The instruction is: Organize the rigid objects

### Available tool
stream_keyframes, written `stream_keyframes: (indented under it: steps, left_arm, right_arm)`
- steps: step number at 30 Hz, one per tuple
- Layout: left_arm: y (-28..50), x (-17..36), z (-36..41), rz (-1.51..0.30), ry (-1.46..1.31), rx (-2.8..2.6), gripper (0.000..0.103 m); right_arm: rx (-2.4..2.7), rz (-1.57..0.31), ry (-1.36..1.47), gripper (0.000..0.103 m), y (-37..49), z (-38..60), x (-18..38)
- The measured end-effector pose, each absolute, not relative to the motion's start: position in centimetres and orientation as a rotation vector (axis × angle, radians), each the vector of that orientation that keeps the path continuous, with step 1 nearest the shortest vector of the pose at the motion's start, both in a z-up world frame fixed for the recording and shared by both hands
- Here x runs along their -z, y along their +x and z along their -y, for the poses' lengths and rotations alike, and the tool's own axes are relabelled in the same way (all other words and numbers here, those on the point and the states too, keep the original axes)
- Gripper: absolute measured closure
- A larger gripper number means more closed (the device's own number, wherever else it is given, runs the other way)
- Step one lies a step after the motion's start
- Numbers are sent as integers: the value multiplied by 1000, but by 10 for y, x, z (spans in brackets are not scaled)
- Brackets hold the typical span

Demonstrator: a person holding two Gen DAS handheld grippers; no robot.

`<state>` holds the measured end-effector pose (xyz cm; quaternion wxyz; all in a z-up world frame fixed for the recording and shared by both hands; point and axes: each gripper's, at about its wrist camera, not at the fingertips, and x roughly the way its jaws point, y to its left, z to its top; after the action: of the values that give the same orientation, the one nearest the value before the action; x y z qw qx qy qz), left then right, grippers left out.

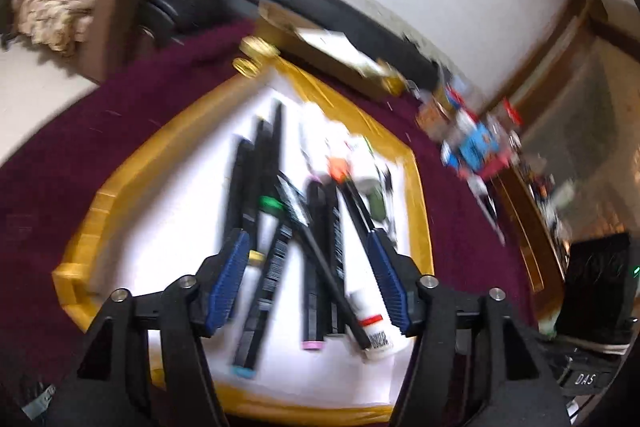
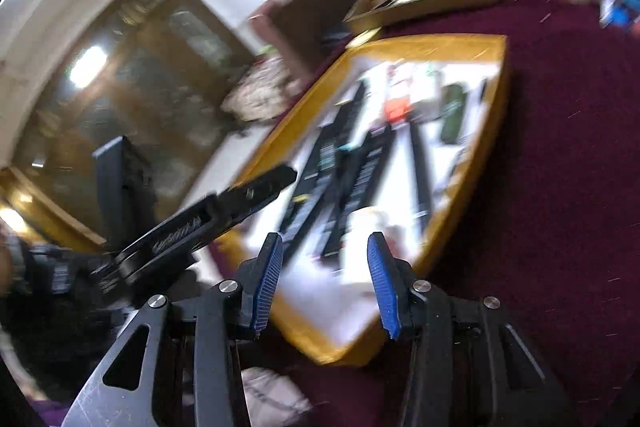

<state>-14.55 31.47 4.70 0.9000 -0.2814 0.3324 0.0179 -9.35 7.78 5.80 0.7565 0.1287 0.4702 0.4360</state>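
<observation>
A gold-rimmed tray [image 1: 418,203] with a white floor holds a pile of several black markers and pens [image 1: 280,227], a white tube with a red band [image 1: 374,323] and white bottles [image 1: 360,155]. My left gripper [image 1: 308,259] is open just above the pile, its blue pads either side of the pens, holding nothing. The same tray [image 2: 492,131] shows in the right wrist view, blurred. My right gripper [image 2: 324,259] is open and empty above the tray's near corner. The left gripper's black body [image 2: 208,223] reaches in from the left.
The tray lies on a maroon cloth [image 1: 60,167]. Two gold lids [image 1: 256,55] and a cardboard box with papers [image 1: 332,47] lie beyond it. Colourful small packets [image 1: 476,143] stand at the right. A black device [image 1: 596,287] is at the right edge.
</observation>
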Motion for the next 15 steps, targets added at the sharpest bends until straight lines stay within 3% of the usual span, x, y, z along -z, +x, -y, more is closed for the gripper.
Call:
stream_keyframes:
  steps: [4, 9, 12, 13, 15]
  left_arm:
    - [-162, -62, -323, -630, -544, -131, 31]
    - [-176, -89, -303, -550, -382, -252, 29]
    - [-197, -121, -281, -405, -257, -355, 11]
    - [-205, -129, -276, -350, -252, -335, 1]
    - [-219, -140, -270, -216, -305, -170, 0]
  right_arm:
    - [-929, -1083, 231, 53, -88, -97, -48]
    - [-890, -1053, 220, 53, -92, -95, -44]
    - [-810, -934, 169, 53, -102, -82, -59]
    - [-777, -882, 158, 53, -107, -77, -65]
    - [-716, -795, 139, 51, -116, -69, -74]
